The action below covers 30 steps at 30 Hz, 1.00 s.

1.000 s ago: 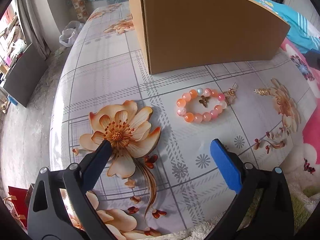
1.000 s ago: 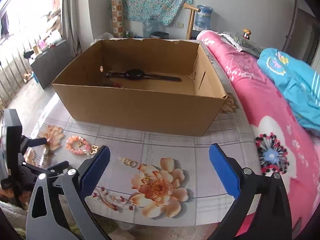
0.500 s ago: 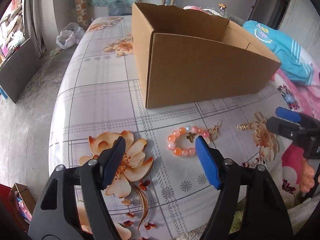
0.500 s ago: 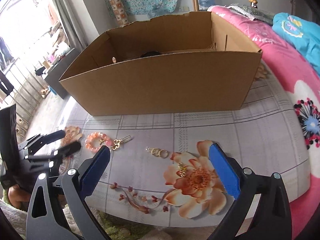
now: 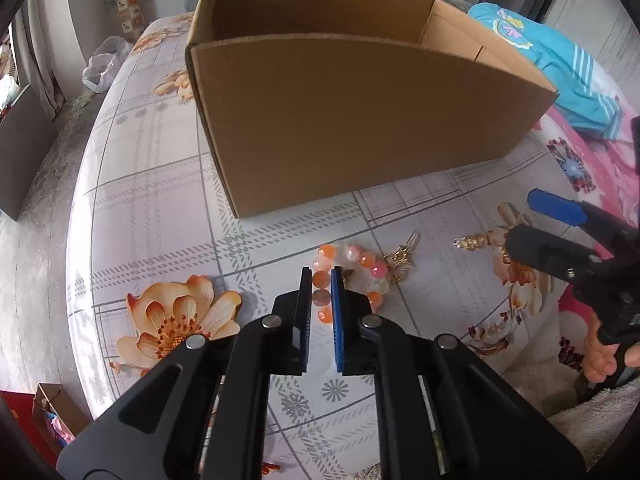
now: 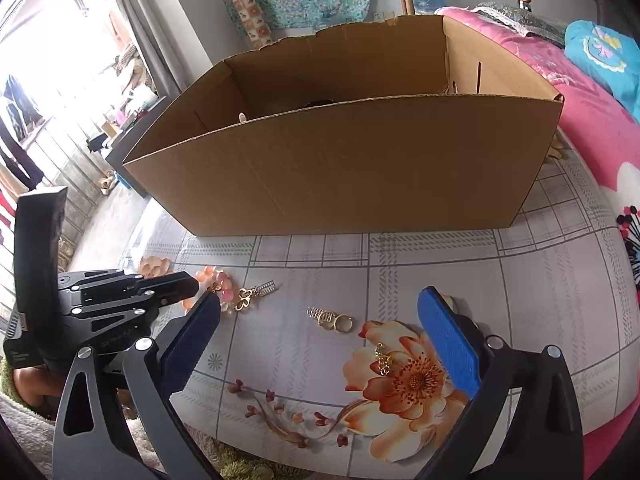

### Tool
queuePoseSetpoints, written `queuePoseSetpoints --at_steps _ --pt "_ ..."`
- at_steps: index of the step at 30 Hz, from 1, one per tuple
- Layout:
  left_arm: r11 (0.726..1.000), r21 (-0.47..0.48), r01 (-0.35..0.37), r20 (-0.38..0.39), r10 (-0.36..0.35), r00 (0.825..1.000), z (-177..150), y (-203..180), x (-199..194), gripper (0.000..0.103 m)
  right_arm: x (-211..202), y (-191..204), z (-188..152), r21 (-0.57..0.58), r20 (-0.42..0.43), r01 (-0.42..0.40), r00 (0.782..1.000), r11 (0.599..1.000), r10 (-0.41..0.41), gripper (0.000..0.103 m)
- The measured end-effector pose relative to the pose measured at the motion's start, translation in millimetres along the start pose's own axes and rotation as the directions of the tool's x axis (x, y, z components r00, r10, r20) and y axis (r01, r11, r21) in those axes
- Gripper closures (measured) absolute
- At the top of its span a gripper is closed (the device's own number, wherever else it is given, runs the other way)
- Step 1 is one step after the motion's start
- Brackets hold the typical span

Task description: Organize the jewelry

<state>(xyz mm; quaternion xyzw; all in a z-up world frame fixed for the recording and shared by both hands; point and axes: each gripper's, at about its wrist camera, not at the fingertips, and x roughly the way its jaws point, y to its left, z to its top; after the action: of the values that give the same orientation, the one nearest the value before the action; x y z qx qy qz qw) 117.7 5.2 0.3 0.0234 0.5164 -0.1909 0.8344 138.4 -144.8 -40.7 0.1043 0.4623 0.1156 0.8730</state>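
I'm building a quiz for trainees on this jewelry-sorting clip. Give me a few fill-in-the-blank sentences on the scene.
1. The left gripper is closing on the beaded ____.
2. The bracelet lies in front of a cardboard ____.
3. The right gripper has its jaws ____.
4. The gold earring lies on the ____ tablecloth.

Missing words: bracelet; box; open; floral

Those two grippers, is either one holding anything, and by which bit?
The left gripper is closing on the beaded bracelet, at the beads on its left side. The right gripper is open, holding nothing.
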Motion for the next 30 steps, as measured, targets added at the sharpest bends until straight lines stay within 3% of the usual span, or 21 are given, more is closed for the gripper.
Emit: queuePoseSetpoints --at_steps 5,7,16,20,22,26,30 --pt "0.987 -0.066 0.148 0.084 -0.143 0.986 11.3 11.2 -40.1 0.095 1.0 -6.3 2.3 0.007 -0.001 0.0 1.0 1.0 0.0 0.007" --pt "0.981 -0.096 0.169 0.088 -0.16 0.983 10.5 19.3 -47.2 0.095 1.5 -6.7 2.8 0.005 -0.001 0.005 1.0 1.0 -0.005 0.007" --pt "0.976 -0.212 0.054 -0.022 -0.06 0.998 -19.1 58.2 -12.8 0.094 -3.7 -0.6 1.6 -0.023 0.011 0.041 0.999 0.999 -0.041 0.011" --pt "0.988 -0.147 0.046 0.072 -0.036 0.997 -18.3 48.8 -31.9 0.085 -10.6 6.3 -3.5 -0.047 0.029 0.035 0.999 0.998 -0.034 0.017" --pt "0.993 -0.09 0.074 0.109 -0.064 0.992 -15.5 36.6 -40.9 0.085 -11.7 11.2 -7.0 -0.061 0.026 0.014 1.0 0.998 -0.012 0.023" --pt "0.993 -0.013 0.117 0.074 -0.115 0.991 -15.6 9.9 -27.3 0.085 -6.1 23.0 -13.7 -0.087 -0.013 -0.039 0.999 0.995 0.038 0.04" --pt "0.995 0.084 0.059 0.038 -0.063 0.997 -17.1 -10.7 -7.7 0.085 1.7 32.2 -18.4 -0.089 -0.056 -0.083 0.995 0.993 0.078 0.047"
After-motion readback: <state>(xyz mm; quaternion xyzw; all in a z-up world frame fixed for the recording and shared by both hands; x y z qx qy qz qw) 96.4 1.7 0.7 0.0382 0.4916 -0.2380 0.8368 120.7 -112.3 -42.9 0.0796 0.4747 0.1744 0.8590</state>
